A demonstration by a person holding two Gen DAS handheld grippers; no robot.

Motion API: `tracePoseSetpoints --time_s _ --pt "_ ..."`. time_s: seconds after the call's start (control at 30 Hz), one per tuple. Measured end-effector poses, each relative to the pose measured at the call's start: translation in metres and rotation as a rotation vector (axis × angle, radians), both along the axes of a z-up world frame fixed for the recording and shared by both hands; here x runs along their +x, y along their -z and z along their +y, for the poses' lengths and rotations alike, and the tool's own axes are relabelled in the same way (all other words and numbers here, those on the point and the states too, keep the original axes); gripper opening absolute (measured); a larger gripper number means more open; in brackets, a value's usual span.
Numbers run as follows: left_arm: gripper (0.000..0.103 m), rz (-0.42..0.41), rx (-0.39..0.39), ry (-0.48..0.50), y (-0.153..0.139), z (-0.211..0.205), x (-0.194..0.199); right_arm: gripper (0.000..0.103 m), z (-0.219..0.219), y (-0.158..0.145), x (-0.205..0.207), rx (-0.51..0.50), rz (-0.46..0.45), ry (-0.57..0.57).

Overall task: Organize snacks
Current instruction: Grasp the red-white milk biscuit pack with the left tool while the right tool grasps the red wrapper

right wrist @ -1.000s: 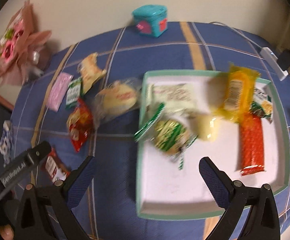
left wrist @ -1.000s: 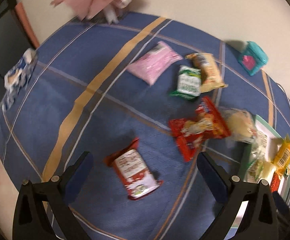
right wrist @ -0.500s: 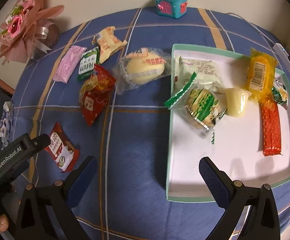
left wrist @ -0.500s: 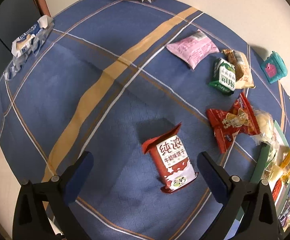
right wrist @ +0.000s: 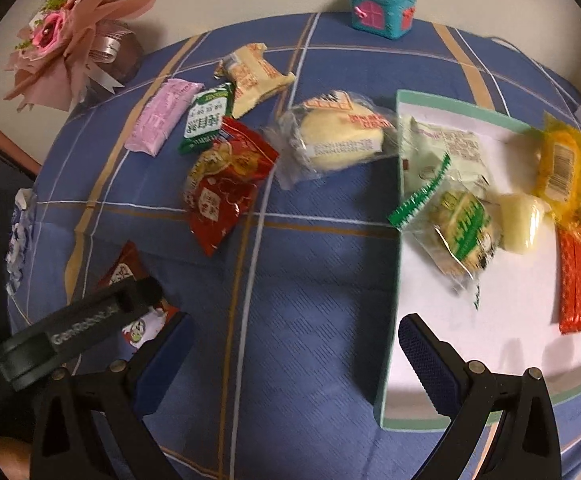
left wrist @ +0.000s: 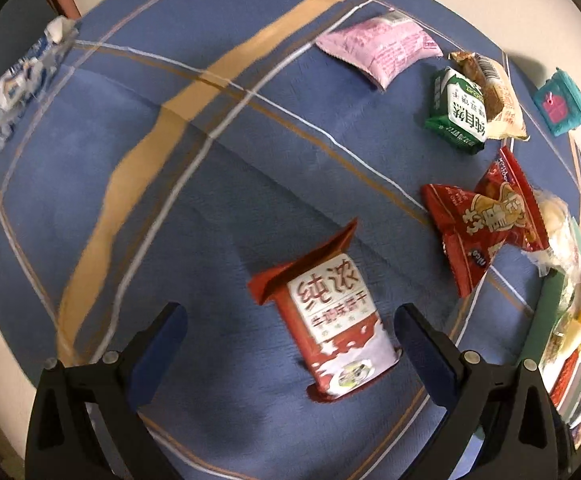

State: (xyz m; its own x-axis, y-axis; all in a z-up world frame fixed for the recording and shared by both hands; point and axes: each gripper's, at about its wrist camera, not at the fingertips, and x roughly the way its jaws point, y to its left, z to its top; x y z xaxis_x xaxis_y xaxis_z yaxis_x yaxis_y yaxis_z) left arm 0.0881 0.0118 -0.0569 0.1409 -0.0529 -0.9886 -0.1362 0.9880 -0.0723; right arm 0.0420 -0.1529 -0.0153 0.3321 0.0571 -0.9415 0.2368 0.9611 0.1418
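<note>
A red and white snack packet (left wrist: 326, 312) lies flat on the blue cloth, reaching in between the fingers of my left gripper (left wrist: 290, 328), which is open and does not touch it. Beyond it lie two red packets (left wrist: 486, 220), a green packet (left wrist: 456, 114), a tan packet (left wrist: 498, 96) and a pink packet (left wrist: 378, 48). My right gripper (right wrist: 294, 340) is open over bare cloth beside the white tray (right wrist: 386, 360), which holds several snacks. A clear-wrapped bun (right wrist: 338, 136) leans against the tray's left rim. The left gripper's body (right wrist: 78, 324) covers part of the red and white packet (right wrist: 130, 280).
A teal toy house (right wrist: 382, 6) stands at the table's far edge by the wall. A pink paper bouquet (right wrist: 66, 44) sits at the far left corner. A blue and white wrapper (left wrist: 26, 76) lies at the left edge of the table.
My left gripper has come down and forward, so the red and white packet now reaches between its fingers. My right gripper has shifted left, away from over the tray to the cloth beside it.
</note>
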Motion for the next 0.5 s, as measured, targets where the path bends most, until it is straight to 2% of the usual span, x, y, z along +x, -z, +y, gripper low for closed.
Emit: tracePoseSetpoints --time_s 0.1,0.27,0.37,0.43,0.5 --pt "0.103 0.010 -0.032 -0.003 0.008 -0.001 0.008 0.103 0.005 0.001 0.007 -0.029 -0.018 -0.016" --pt "0.103 0.003 -0.040 -0.013 0.012 -0.001 0.011 0.103 0.010 0.003 0.016 -0.044 -0.039 -0.034" --pt "0.093 -0.002 -0.027 -0.018 0.012 0.000 0.011 0.103 0.010 0.002 0.020 -0.062 -0.046 -0.039" --pt "0.080 -0.011 -0.009 -0.011 0.007 0.004 0.014 0.103 0.008 0.002 0.020 -0.071 -0.045 -0.040" --pt "0.071 -0.023 -0.007 -0.003 0.005 0.003 0.014 0.103 0.006 0.002 0.020 -0.071 -0.044 -0.037"
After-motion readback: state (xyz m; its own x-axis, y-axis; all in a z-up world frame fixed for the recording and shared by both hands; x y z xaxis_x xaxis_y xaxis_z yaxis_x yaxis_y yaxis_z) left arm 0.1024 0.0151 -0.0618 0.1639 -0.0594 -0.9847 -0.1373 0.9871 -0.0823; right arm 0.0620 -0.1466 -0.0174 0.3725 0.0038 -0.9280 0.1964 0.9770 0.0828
